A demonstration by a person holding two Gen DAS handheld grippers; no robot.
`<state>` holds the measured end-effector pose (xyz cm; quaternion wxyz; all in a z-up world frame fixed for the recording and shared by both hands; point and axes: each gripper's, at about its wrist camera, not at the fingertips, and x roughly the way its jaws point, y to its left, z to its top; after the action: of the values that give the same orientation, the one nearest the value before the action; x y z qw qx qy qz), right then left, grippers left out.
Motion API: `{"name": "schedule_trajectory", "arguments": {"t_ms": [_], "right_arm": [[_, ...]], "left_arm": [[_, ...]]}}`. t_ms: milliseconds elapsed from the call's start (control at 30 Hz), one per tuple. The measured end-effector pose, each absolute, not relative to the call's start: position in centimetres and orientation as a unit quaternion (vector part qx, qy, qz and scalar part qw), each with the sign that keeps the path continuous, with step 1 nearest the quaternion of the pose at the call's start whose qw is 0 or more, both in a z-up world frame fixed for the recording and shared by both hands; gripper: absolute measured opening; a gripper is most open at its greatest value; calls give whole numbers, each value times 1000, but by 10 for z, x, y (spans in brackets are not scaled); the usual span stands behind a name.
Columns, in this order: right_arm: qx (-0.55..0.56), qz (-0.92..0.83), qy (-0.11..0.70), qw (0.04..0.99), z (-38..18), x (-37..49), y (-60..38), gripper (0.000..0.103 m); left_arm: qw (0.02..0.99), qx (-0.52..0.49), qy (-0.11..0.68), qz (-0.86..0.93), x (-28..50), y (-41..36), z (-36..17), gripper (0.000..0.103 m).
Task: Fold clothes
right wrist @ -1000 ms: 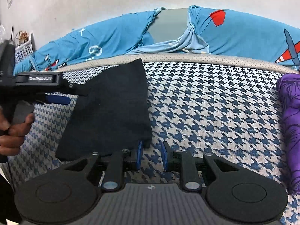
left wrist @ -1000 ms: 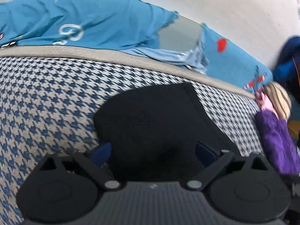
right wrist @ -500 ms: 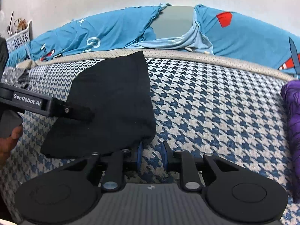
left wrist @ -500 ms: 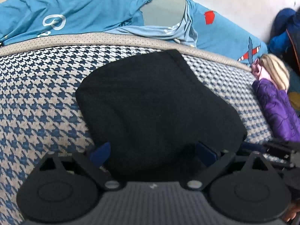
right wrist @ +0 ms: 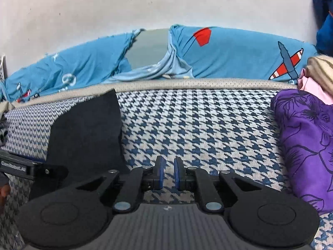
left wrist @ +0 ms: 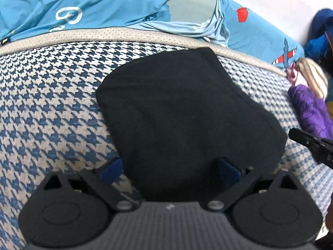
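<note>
A black cloth [left wrist: 187, 112] lies folded flat on the blue-and-white houndstooth surface [left wrist: 52, 108]. My left gripper [left wrist: 169, 169] is open wide, with the near edge of the cloth lying between its blue pads [left wrist: 110, 167]; the pads do not press on it. In the right wrist view the same black cloth [right wrist: 85, 133] lies at the left, and one finger of my left gripper [right wrist: 52, 170] reaches over it. My right gripper [right wrist: 168, 173] hovers over bare houndstooth to the right of the cloth, its blue pads a narrow slit apart and holding nothing.
A purple flowered garment [right wrist: 306, 145] lies at the right edge, with pink and blond-striped items [right wrist: 320, 70] behind it. Blue printed bedding [right wrist: 229, 56] runs along the back under a white wall. Dark blue clothing [left wrist: 320, 31] hangs at far right.
My right gripper has swung right, away from the black cloth's corner, and its pads have drawn closer. The left gripper stays open over the cloth's near edge; its view shifted slightly.
</note>
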<state>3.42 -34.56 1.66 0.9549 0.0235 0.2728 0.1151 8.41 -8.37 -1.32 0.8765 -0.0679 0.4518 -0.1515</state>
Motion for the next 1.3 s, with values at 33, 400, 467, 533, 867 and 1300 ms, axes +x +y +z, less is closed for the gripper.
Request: {"name": "schedule_trajectory", "arguments": {"t_ms": [33,400,467,533,867,1300], "right_arm": [[25,123,269,955,18,33,-344,11],[22,209,242,947,31,17,-320,12],[6,211,258,943,24,20,-312,15],[-4,199,285,938,14,27,-306,19],[8,162,304,939,8,33,-299,28],[-10,251,310,917,16,-9,-245,28]], "left_arm": [[877,-75,450,-153,84,-82,-12,99],[882,-78,450,-120,87,-77,-7,103],[881,-81,453,-112,88,-74,-7,103],[878,-82,459,-105,90,-73,-9,103],[877,-90,463,-96,89,-64,-17,103],[889,-103,442,-67,77,-47,4,103]]}}
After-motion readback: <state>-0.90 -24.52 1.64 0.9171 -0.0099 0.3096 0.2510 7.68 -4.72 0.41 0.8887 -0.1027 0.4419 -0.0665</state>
